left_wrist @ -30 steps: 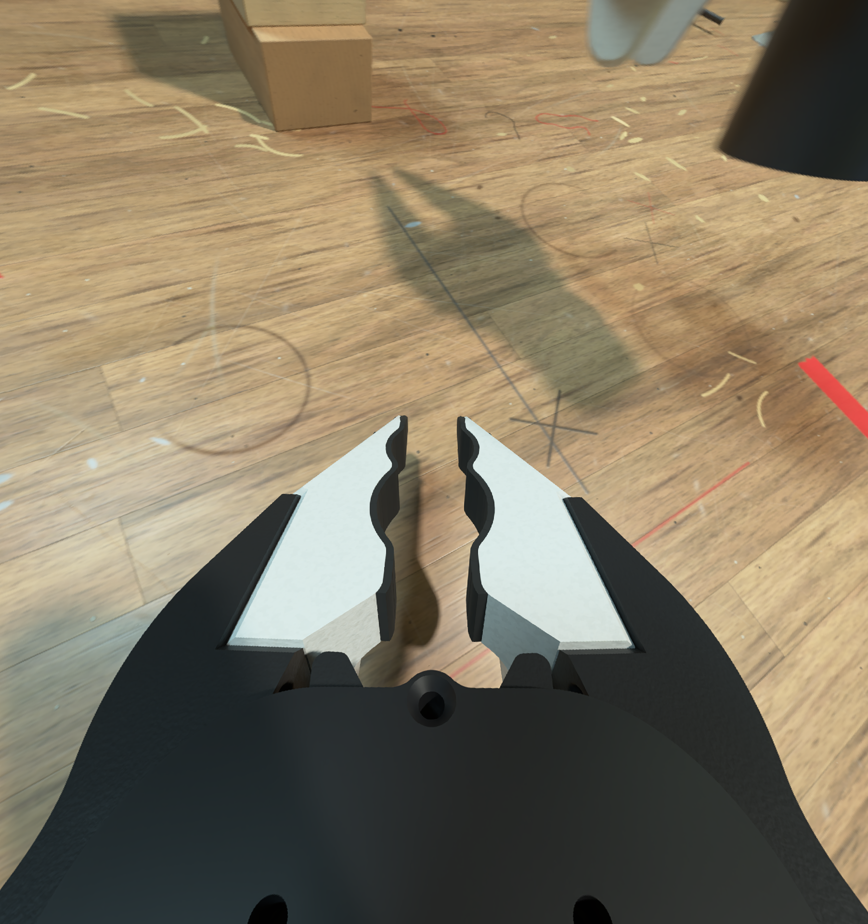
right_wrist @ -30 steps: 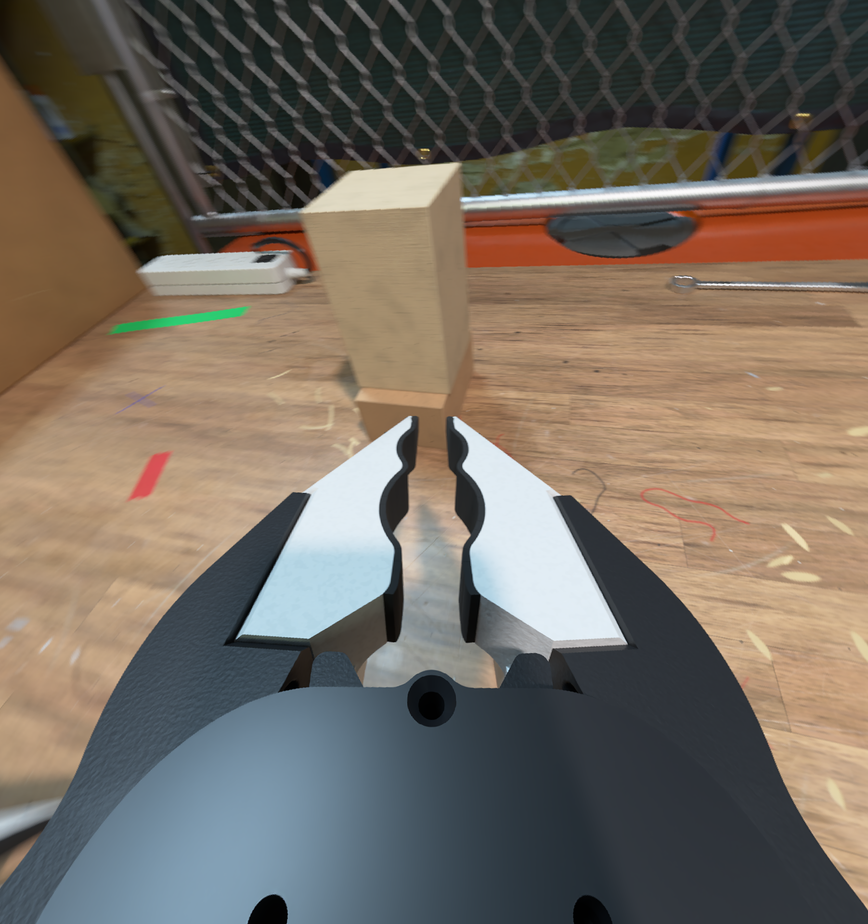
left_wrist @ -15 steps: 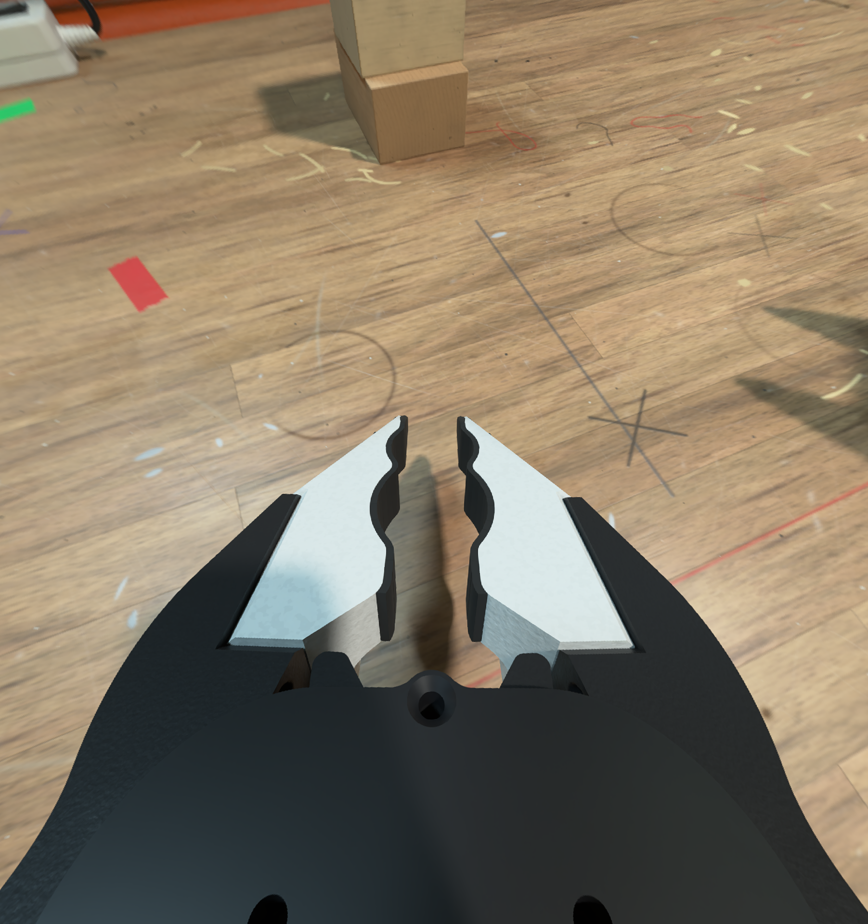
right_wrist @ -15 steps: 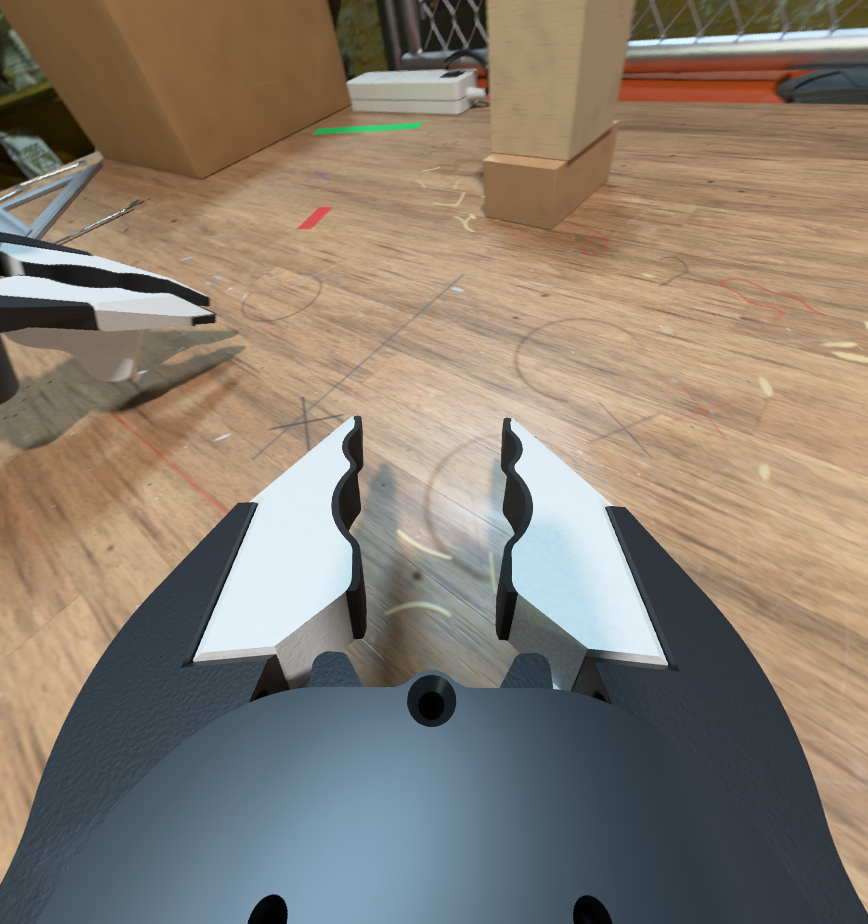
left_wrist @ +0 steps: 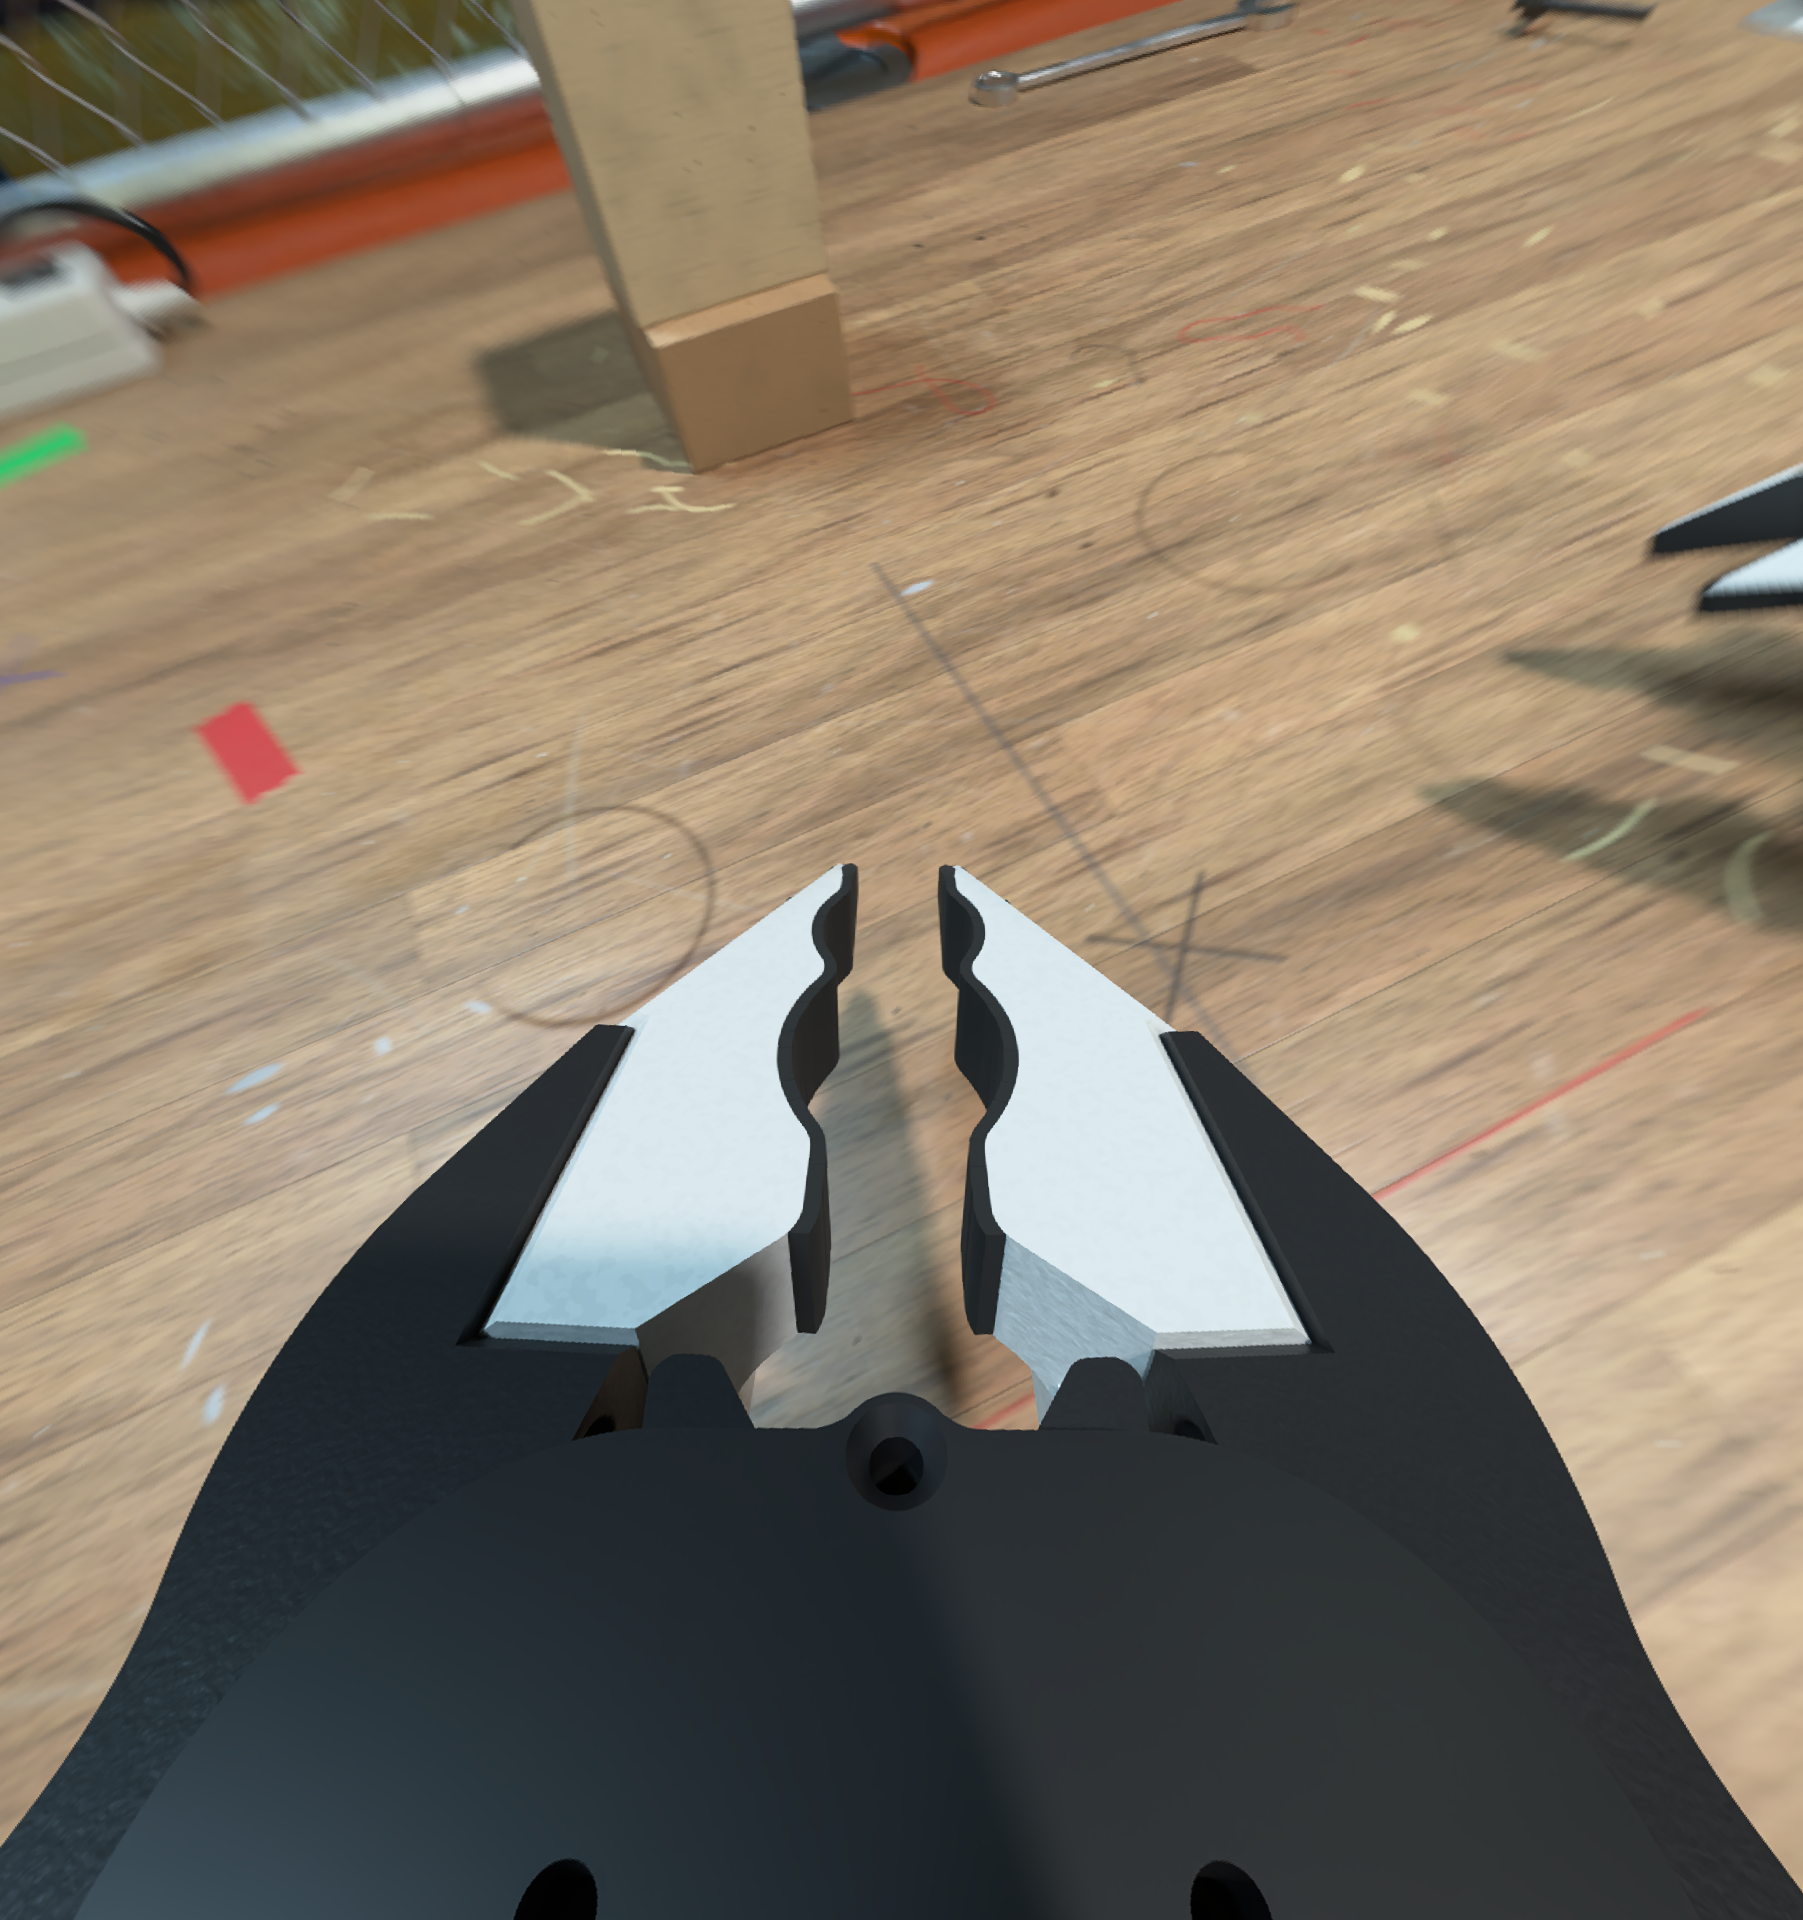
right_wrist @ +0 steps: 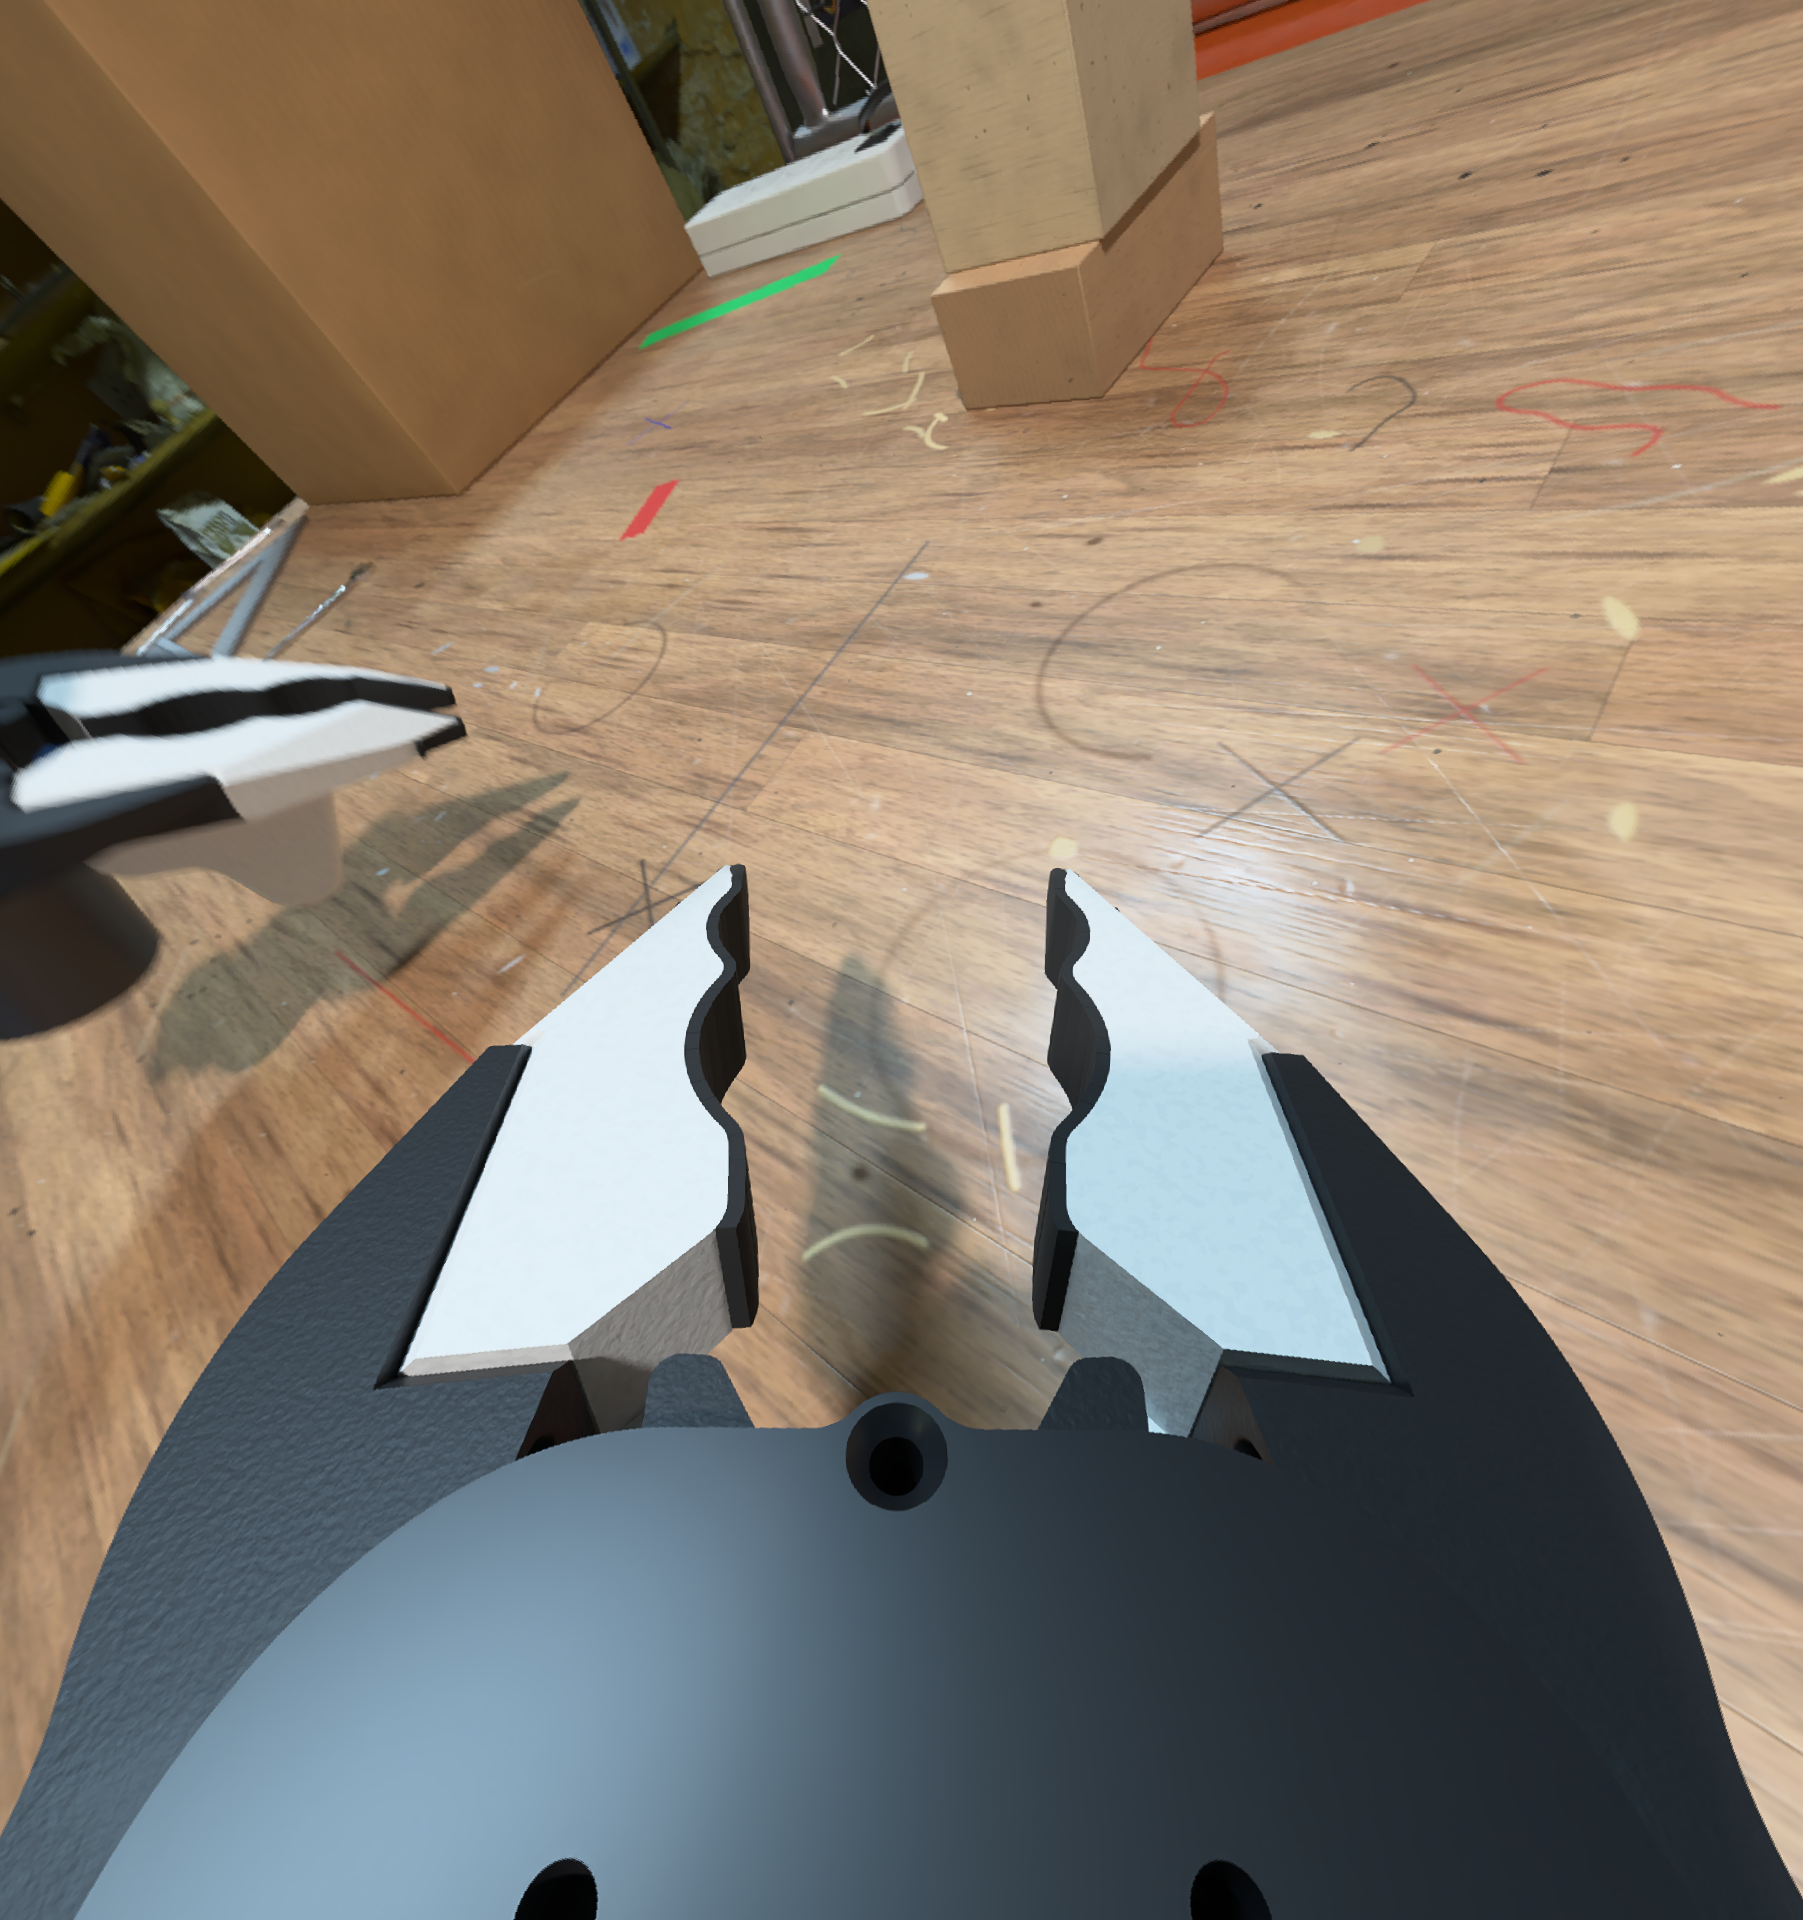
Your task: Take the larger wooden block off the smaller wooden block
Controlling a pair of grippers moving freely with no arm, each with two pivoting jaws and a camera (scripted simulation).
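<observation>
A tall pale larger wooden block point(left_wrist: 689, 145) stands upright on a darker, smaller wooden block point(left_wrist: 762, 379) at the far middle of the wooden bench. Both also show in the right wrist view, the larger block point(right_wrist: 1042, 114) on the smaller block point(right_wrist: 1063, 312). My left gripper point(left_wrist: 897, 883) is shut and empty, low over the bench and well short of the stack. My right gripper point(right_wrist: 897, 883) is open and empty, also well short of the stack. The left gripper point(right_wrist: 440, 717) shows at the left of the right wrist view. The right gripper point(left_wrist: 1770, 551) shows at the right edge of the left wrist view.
A big cardboard box point(right_wrist: 305, 208) stands left of the stack. A white power strip point(left_wrist: 24, 332) and an orange bar point(left_wrist: 357, 208) lie behind it, and a wrench point(left_wrist: 1115, 57) at the back right. The bench edge point(right_wrist: 253, 561) drops off at the left.
The right gripper has backed away from the stack, swung down and opened wider. The left gripper has tilted up and turned toward the stack, which now sits more central in its view.
</observation>
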